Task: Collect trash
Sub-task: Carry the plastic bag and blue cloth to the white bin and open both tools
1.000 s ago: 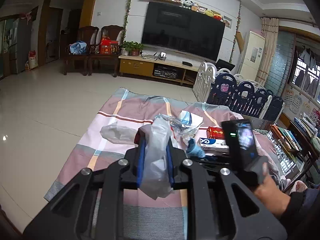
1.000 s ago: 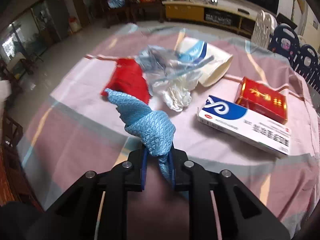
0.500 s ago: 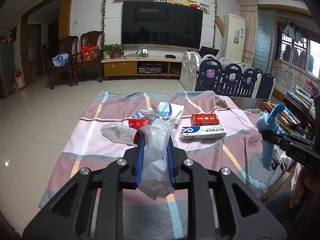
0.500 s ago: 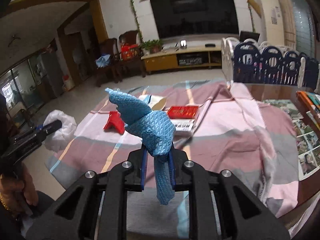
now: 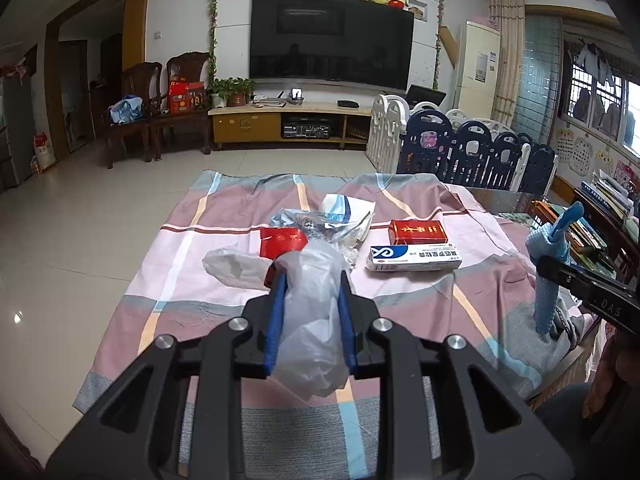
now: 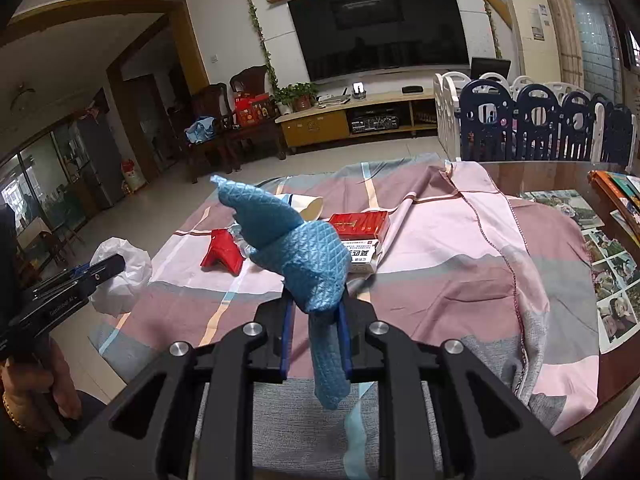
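crumpled clear plastic bag [image 5: 312,312] and blue textured cloth [image 6: 300,256] held aloft; red wrapper [image 5: 282,242], boxes [image 5: 414,258] on the cloth-covered table.

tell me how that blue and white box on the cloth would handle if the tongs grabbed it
The blue and white box looks like thin cardboard, so probably light and fairly stiff, though a hard squeeze might dent it. It lies flat on the tablecloth, so it should slide rather than roll or tip.

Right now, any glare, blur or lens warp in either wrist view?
Left wrist view: sharp, a glare spot on the floor tiles, fisheye bends the door frame, corners vignetted black. Right wrist view: also sharp, the TV mirrors the room, the glossy table top shines, edges curve strongly.
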